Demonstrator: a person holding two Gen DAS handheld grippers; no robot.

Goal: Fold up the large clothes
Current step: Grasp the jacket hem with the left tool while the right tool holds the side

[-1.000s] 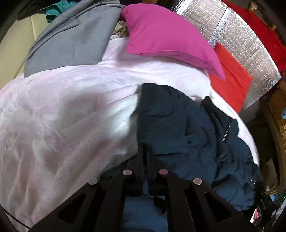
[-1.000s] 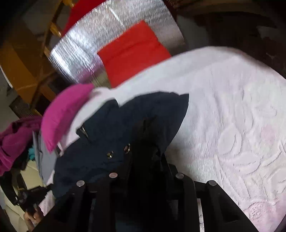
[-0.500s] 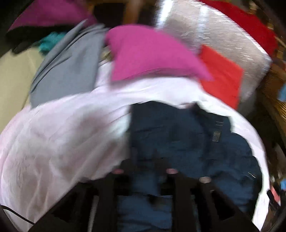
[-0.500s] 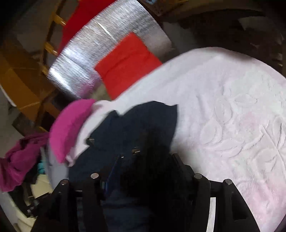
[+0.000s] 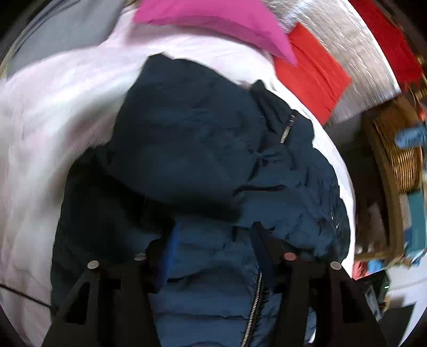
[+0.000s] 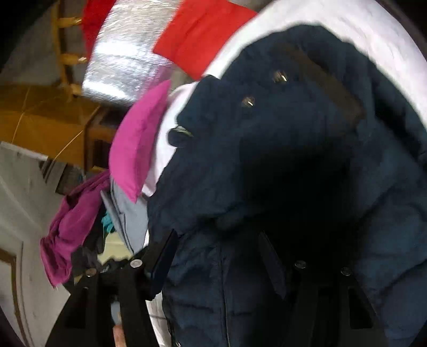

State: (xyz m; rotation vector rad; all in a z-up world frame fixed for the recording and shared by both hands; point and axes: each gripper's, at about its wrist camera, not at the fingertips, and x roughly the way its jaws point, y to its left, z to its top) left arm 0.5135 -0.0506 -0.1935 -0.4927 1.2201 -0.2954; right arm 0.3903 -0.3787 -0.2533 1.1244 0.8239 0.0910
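Right under both tongs lies the dark blue jacket [image 5: 202,165], puffy and bunched on the pale pink bedcover [image 5: 48,133]. The left tongs [image 5: 213,240] were pinched shut a second ago; their jaws have just been opening and now stand wide apart, with jacket cloth showing between them but not squeezed. The right tongs [image 6: 218,245] have just opened too, over the jacket's dark fold. So both let go: this fold looks laid down. Farther off sit a pink pillow [image 5: 213,21] and a red cloth [image 5: 312,74].
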